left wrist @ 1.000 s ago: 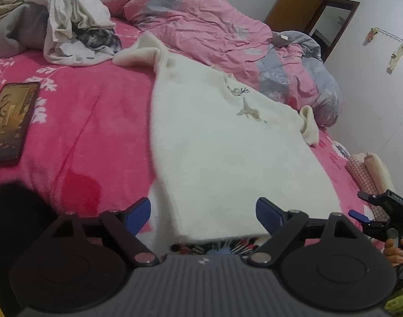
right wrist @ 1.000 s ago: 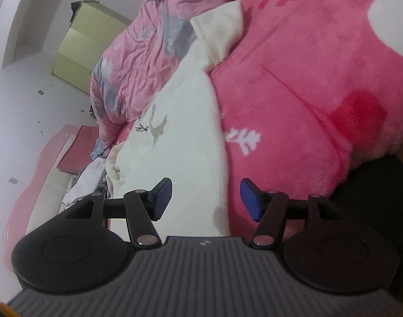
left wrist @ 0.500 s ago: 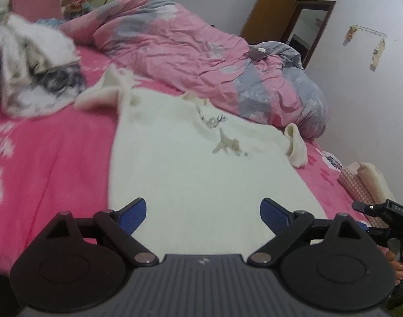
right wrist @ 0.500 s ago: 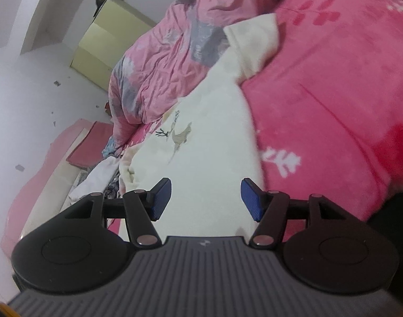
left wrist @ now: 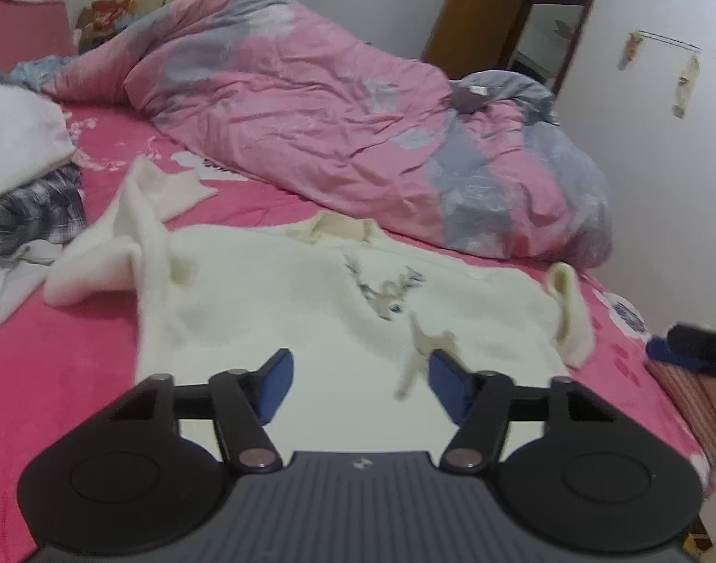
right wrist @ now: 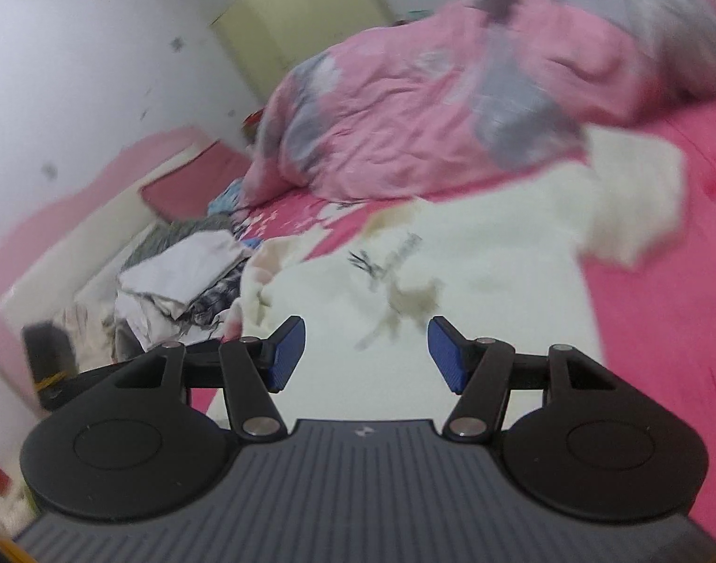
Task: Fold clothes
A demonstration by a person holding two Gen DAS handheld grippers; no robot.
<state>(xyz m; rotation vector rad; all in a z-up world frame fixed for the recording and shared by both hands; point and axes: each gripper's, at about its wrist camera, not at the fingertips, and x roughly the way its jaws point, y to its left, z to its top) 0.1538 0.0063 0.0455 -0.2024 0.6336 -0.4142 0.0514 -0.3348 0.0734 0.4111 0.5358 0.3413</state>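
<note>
Pink bedspread [left wrist: 53,375] carries your cream deer-print sweater [left wrist: 273,300] spread flat, ready for folding; left gripper [left wrist: 360,382] closing on nothing, right gripper [right wrist: 366,354] parted, empty.

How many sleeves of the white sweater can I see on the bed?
2. One sleeve lies crumpled at the sweater's left side, near the clothes pile. The other sleeve lies folded at its right edge.
</note>
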